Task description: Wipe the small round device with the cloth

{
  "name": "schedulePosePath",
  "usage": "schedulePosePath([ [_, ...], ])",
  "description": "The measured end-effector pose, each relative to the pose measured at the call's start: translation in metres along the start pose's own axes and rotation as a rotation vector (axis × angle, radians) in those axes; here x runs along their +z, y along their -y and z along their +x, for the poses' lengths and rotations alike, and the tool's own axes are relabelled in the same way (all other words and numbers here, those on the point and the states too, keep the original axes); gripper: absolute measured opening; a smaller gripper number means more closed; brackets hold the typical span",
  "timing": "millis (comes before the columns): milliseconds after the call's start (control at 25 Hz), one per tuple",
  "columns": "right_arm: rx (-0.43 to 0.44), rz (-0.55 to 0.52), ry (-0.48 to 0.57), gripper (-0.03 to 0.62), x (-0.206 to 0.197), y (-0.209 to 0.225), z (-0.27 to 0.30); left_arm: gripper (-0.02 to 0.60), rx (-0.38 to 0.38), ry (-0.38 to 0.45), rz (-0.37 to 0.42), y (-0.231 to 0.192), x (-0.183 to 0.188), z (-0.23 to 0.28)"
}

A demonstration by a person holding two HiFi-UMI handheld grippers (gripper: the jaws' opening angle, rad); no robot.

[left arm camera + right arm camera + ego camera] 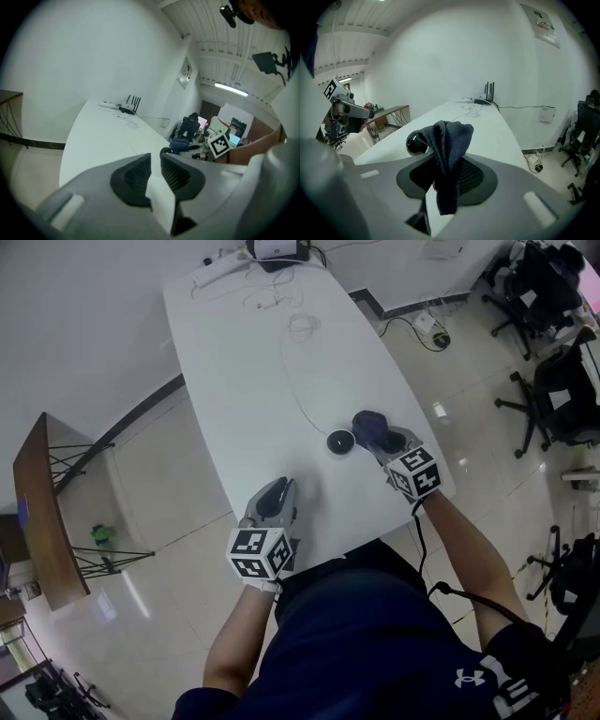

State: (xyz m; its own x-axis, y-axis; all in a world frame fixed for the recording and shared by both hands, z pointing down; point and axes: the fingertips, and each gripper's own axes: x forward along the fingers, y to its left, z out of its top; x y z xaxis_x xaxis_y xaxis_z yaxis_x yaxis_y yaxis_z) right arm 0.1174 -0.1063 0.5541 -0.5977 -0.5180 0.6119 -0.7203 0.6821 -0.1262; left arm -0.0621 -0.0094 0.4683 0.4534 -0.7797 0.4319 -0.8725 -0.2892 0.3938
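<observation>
as seen from the head view, device [340, 442] sits on table [234, 362] just beside cloth [368, 427] in right gripper [377, 439]; left gripper [278, 489] well apart.
left gripper view: jaws all but together, nothing between.
right gripper view: jaws clamped on cloth, device just beyond.

On the bench [244, 352]: one round device [339, 442], one cloth [368, 426], one router [277, 249]. Two tools: left tool [279, 487], right tool [382, 440].

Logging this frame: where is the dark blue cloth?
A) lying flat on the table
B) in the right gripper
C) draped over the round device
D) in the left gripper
B: the right gripper has its jaws pinched on the cloth, which hangs folded between them; the left gripper is shut on nothing.
</observation>
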Motion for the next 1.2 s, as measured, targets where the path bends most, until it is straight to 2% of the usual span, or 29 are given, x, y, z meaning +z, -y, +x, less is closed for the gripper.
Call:
schedulePosePath([
  [160,-0.023,0.114,0.024,0.117,-0.017,-0.026,-0.014,0.064,0.001,-0.006,-0.019,-0.002,-0.005,0.004],
  [320,-0.033,0.082,0.017,0.117,-0.025,-0.065,-0.015,0.064,-0.020,-0.015,-0.021,0.000,-0.008,0.009],
  [480,0.065,0.017,0.019,0.116,-0.021,-0.112,-0.007,0.064,-0.040,-0.020,-0.007,0.002,-0.008,0.011],
  [600,0.164,0.058,0.057,0.115,-0.005,-0.132,-0.011,0.064,-0.058,-0.016,-0.001,0.003,-0.007,0.011],
  [760,0.298,0.155,0.099,0.115,0.023,-0.146,-0.016,0.064,-0.092,-0.013,-0.043,-0.013,-0.005,0.012],
  [800,0.341,0.196,0.102,0.115,0.029,-0.150,-0.016,0.064,-0.121,-0.019,-0.049,-0.016,-0.004,0.012],
  [880,0.430,0.289,0.112,0.115,0.040,-0.158,-0.017,0.089,-0.245,-0.056,-0.058,-0.009,-0.008,0.013],
  [960,0.509,0.370,0.126,0.115,0.048,-0.166,-0.025,0.189,-0.412,-0.110,-0.070,0.013,-0.013,0.012],
  [1040,0.578,0.426,0.132,0.115,0.051,-0.173,-0.039,0.295,-0.530,-0.151,-0.078,0.038,-0.012,0.008],
  [1160,0.637,0.476,0.146,0.117,0.054,-0.176,-0.061,0.360,-0.701,-0.180,-0.117,0.069,-0.010,-0.004],
  [1200,0.643,0.476,0.153,0.117,0.055,-0.176,-0.067,0.359,-0.764,-0.190,-0.129,0.079,-0.011,-0.009],
])
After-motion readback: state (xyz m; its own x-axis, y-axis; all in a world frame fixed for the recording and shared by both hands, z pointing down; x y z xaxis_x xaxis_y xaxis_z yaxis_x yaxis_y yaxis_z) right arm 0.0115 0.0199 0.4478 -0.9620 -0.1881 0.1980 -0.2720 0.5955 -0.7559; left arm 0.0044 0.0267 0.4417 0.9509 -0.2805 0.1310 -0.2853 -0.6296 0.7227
